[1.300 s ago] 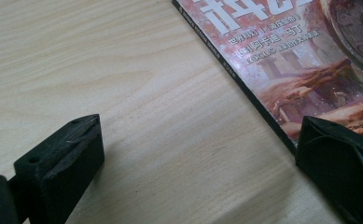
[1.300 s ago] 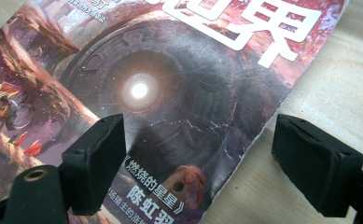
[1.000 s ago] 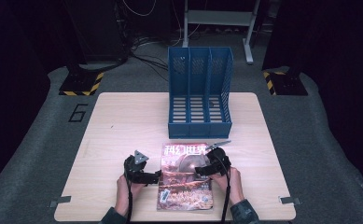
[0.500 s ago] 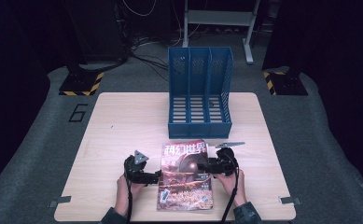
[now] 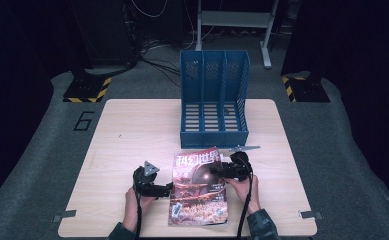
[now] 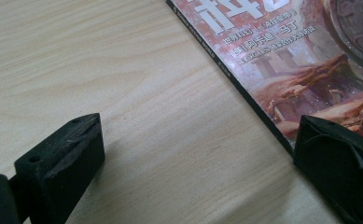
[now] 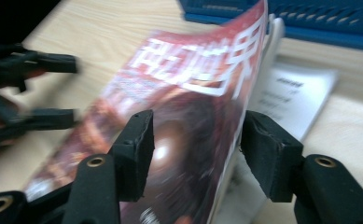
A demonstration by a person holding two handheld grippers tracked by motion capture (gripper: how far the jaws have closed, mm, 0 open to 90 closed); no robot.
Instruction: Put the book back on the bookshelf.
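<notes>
A magazine (image 5: 198,192) with a reddish cover lies on the wooden table (image 5: 132,135), near the front edge. My left gripper (image 5: 166,189) rests at its left side. In the left gripper view this gripper (image 6: 193,158) is open: one jaw sits on bare wood, the other at the magazine's spine (image 6: 244,88). My right gripper (image 5: 218,175) is at the magazine's right edge. In the right gripper view its jaws (image 7: 200,144) stand apart, open, astride the lifted, curling cover (image 7: 193,70), with a white inner page (image 7: 300,93) showing underneath.
A blue three-slot file rack (image 5: 214,100) stands upright on the table behind the magazine, its open front facing me. The left half of the table is bare wood. Dark floor, cables and stand feet surround the table.
The right gripper shifted slightly out and back along the magazine's right edge. The left gripper and the magazine's body stayed where they were.
</notes>
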